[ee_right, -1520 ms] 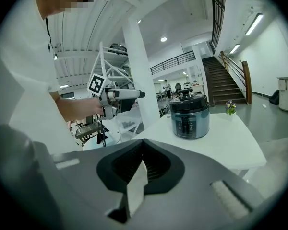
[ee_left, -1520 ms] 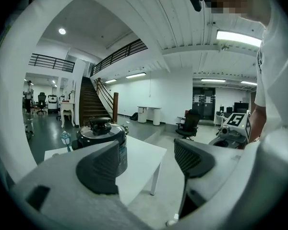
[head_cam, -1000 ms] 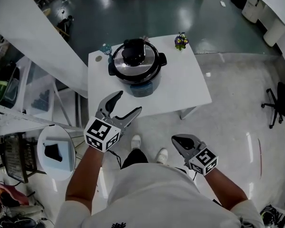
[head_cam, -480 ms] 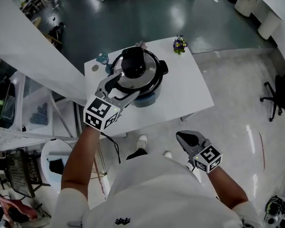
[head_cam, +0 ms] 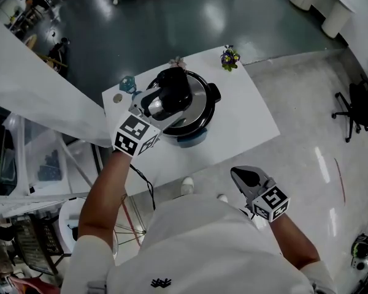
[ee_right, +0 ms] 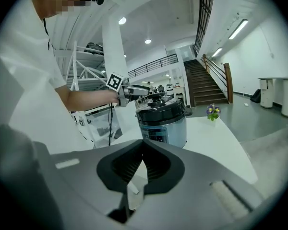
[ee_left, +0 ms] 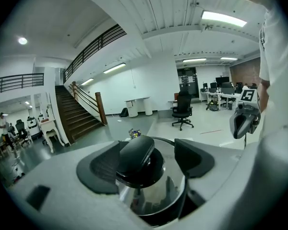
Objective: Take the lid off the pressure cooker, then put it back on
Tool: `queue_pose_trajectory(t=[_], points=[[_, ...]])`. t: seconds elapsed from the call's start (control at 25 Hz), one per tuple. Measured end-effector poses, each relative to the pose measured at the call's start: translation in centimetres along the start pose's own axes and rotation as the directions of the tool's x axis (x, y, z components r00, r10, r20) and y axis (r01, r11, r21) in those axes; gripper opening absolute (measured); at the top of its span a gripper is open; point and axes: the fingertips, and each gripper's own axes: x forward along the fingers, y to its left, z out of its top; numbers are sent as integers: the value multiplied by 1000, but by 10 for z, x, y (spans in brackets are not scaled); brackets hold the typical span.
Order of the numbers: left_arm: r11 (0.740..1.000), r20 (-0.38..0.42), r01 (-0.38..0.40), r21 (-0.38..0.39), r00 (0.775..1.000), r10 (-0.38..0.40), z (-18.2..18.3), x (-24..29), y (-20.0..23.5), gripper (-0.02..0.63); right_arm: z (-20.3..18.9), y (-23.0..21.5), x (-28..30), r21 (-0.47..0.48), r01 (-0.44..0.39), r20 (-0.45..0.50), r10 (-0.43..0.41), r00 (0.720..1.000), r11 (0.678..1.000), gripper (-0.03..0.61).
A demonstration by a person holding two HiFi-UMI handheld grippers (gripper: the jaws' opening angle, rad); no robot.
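Astride lid knob [head_cam: 176,87], outstretched left gripper [head_cam: 164,108]

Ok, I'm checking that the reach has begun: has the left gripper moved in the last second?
Yes. The left gripper went from the table's near edge forward over the pressure cooker; its open jaws flank the lid knob.

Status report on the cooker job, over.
Left gripper open, jaws flanking the knob. Right gripper shut, empty, clear of the table. Lid on the cooker. Nothing in the way.
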Motion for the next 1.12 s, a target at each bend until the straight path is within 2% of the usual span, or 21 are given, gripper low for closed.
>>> queue_pose_trajectory(t=[0.32,0.8,1.12], points=[[990,-40,137,44,990,-135,-11,30,13,353,-1,1,17,45,79,0,-79,997,996,14],[958,-76,265,108,963,-258,-19,50,12,348,-1,3,30,82,156,4,-157,988,984,14],[930,-98,358,81,932,-350,-26,57,8,334,0,1,34,99,176,-2,-177,984,979,14]])
